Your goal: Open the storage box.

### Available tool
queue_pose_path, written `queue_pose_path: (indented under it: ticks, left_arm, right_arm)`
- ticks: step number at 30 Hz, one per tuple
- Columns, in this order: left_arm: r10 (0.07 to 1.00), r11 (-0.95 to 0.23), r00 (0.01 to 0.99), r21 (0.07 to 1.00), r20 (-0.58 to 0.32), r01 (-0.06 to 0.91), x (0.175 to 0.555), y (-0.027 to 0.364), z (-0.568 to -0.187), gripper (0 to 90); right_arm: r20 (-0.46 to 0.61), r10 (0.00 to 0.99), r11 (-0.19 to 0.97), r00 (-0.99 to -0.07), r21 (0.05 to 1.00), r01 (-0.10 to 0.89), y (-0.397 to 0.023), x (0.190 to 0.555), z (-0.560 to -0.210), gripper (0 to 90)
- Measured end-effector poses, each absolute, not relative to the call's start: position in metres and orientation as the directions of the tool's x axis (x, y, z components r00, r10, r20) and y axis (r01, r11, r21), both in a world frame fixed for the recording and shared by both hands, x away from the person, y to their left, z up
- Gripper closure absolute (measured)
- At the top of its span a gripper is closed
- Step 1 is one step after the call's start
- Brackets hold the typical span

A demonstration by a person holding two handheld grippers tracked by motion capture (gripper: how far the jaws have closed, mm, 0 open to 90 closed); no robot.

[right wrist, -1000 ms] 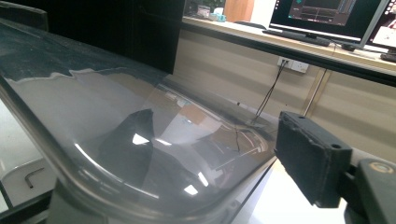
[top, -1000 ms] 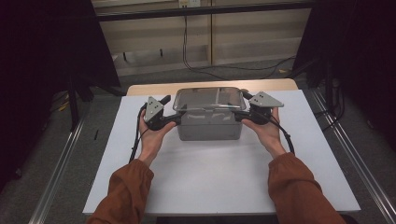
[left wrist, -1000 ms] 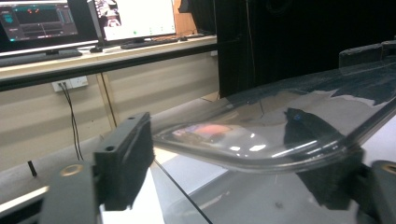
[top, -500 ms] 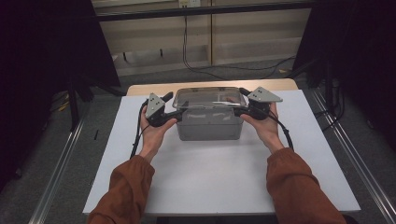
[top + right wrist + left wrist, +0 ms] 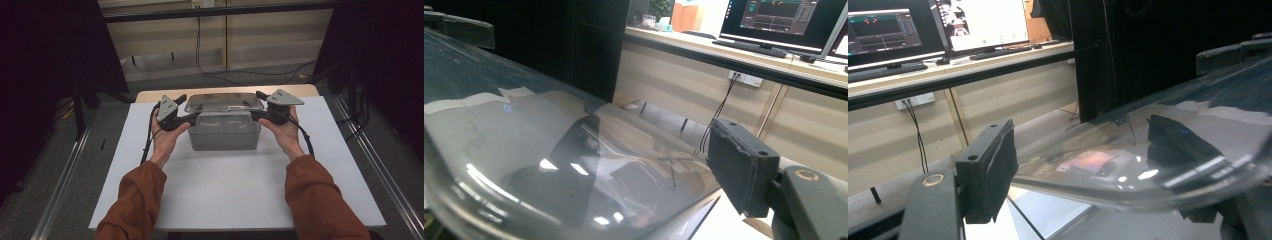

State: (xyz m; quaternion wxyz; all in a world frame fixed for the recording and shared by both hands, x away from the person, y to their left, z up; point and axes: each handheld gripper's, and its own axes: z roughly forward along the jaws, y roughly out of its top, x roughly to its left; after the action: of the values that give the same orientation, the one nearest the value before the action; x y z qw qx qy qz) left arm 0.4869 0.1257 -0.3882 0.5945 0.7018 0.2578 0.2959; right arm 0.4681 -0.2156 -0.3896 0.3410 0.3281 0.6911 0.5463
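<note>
A grey box (image 5: 225,132) stands on the white table top (image 5: 225,200), with a clear lid (image 5: 224,102) lying across its top. My left gripper (image 5: 184,109) straddles the lid's left end, and one pad (image 5: 998,175) touches the lid's rim (image 5: 1148,155); the other jaw is hidden. My right gripper (image 5: 257,106) straddles the right end. Its jaws have just been closing with the lid (image 5: 524,140) between them. Its pad (image 5: 736,172) stands right at the rim, and contact is unclear.
The table's near half lies between the person's orange sleeves (image 5: 135,200). Metal rails (image 5: 65,175) run along both sides of the table. Beyond it are a wall ledge with cables (image 5: 200,45) and monitors (image 5: 983,22).
Both hands stay at the lid's ends, almost unmoved. The jaws have drawn slightly closer around the lid, the right pair more than the left.
</note>
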Motion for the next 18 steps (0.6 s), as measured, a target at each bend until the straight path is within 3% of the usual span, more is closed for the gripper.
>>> queue_pose_path:
  ticks: [18]
  left_arm:
    - [0.726, -0.140, 0.683, 0.990, 0.086, 0.023, 0.504, 0.125, -0.388, 38.7]
  right_arm:
    - [-0.091, 0.815, 0.162, -0.572, 0.984, 0.075, -0.217, 0.479, -0.384, 44.9]
